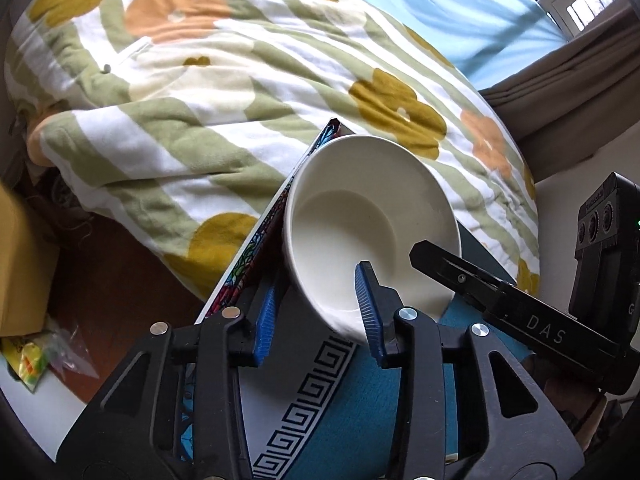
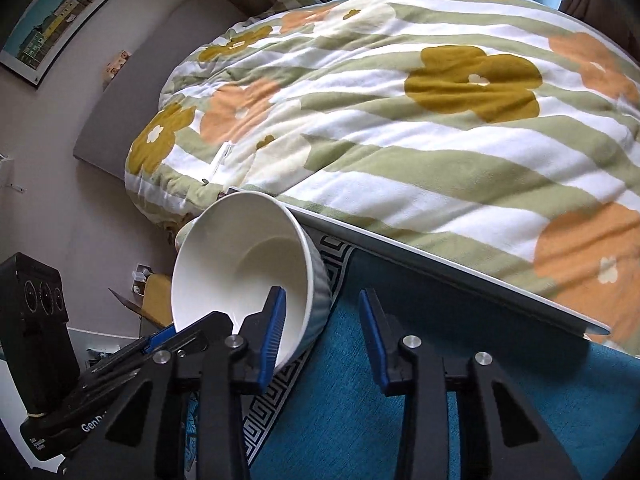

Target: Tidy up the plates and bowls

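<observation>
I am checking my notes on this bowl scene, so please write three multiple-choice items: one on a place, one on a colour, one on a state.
1. Where is the wall of the white bowl relative to the left gripper?
A. between its two fingers
B. far away on the blanket
C. under a plate

2. What colour is the mat with the black key border?
A. red
B. teal
C. yellow

3. How is the right gripper?
A. shut, with its fingers touching
B. open, with one finger inside the bowl
C. out of view

Answers: 1 A, since one blue finger lies inside the bowl and the other outside. 2 B, since the cloth is plainly blue-green. 3 B, since its fingers stand wide apart across the bowl's wall.
</observation>
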